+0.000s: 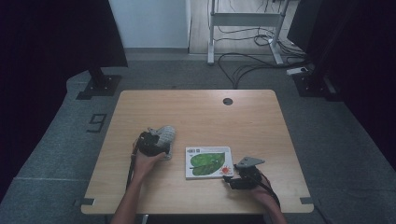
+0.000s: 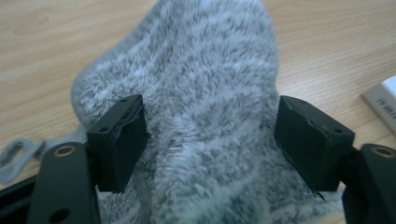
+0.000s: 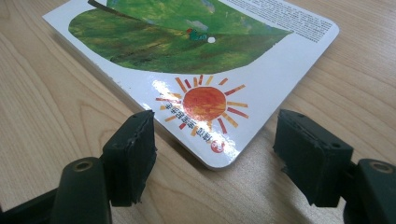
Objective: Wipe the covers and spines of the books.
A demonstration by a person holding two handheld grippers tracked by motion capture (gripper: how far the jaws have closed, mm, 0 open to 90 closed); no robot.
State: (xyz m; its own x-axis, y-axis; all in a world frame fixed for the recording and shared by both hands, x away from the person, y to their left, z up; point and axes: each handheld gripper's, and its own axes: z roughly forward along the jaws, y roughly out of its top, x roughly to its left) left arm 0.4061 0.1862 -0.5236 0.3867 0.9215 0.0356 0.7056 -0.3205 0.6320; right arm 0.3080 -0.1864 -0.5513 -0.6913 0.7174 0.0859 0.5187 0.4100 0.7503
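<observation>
While the wooden tabletop carries little else, a white board book lies just to the right of a fuzzy grey sock, near it but apart, and a small round hole sits toward the tabletop's far edge. On the floor beyond lie cables beside a metal frame. The left hand-held gripper straddles the grey sock with its jaws set wide on either side of the pile; whether the pads press on it cannot be told. The sock's long axis runs away from that gripper, its rounded end pointing to the far right in the high view, and a ribbed cuff strip trails beside it. The right hand-held gripper stands wide and holds nothing, its jaws flanking the near rounded corner of the book without touching it. The book lies flat, long side across the tabletop, with a green leaf, an orange sun and small print too fine to read.
</observation>
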